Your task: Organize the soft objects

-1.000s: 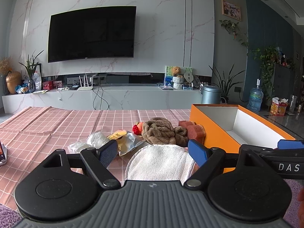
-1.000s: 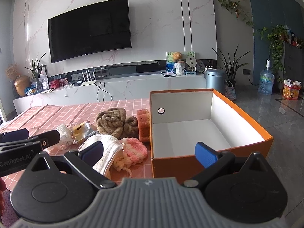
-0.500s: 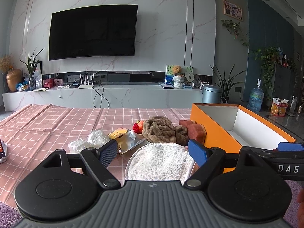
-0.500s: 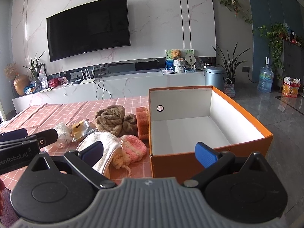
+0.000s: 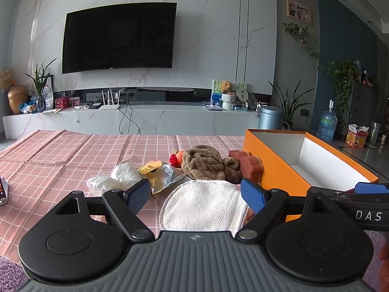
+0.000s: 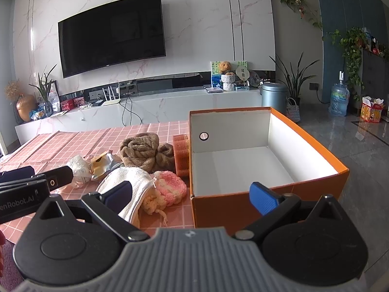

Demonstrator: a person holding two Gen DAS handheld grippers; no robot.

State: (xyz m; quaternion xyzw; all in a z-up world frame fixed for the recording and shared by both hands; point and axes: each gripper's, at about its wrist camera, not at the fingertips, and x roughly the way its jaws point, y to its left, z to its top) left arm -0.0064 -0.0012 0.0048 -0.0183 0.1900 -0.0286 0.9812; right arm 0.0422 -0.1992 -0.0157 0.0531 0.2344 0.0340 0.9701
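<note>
A white towel (image 5: 204, 204) lies on the pink checked tablecloth (image 5: 60, 160), right in front of my open, empty left gripper (image 5: 195, 194). Behind it are a brown knotted towel (image 5: 206, 163), orange-red sponges (image 5: 250, 164) and a small red-orange knitted toy (image 5: 176, 158). An open, empty orange box (image 6: 267, 155) stands at the right. My right gripper (image 6: 192, 192) is open and empty, hovering at the box's near left corner. In the right wrist view the white towel (image 6: 124, 180), a pink-and-cream knitted piece (image 6: 167, 187), the brown towel (image 6: 143, 150) and the sponges (image 6: 181, 146) lie left of the box.
Crumpled clear plastic (image 5: 119, 175) and a yellow-and-foil wrapper (image 5: 158, 172) lie left of the soft things. A phone edge (image 5: 2, 189) shows at far left. The table's near edge meets a purple rug (image 5: 9, 272). A TV console stands beyond the table.
Both grippers have shifted slightly; the views have tilted a little, and the right one sits a touch nearer the box. Nothing was taken hold of, and no object moved.
</note>
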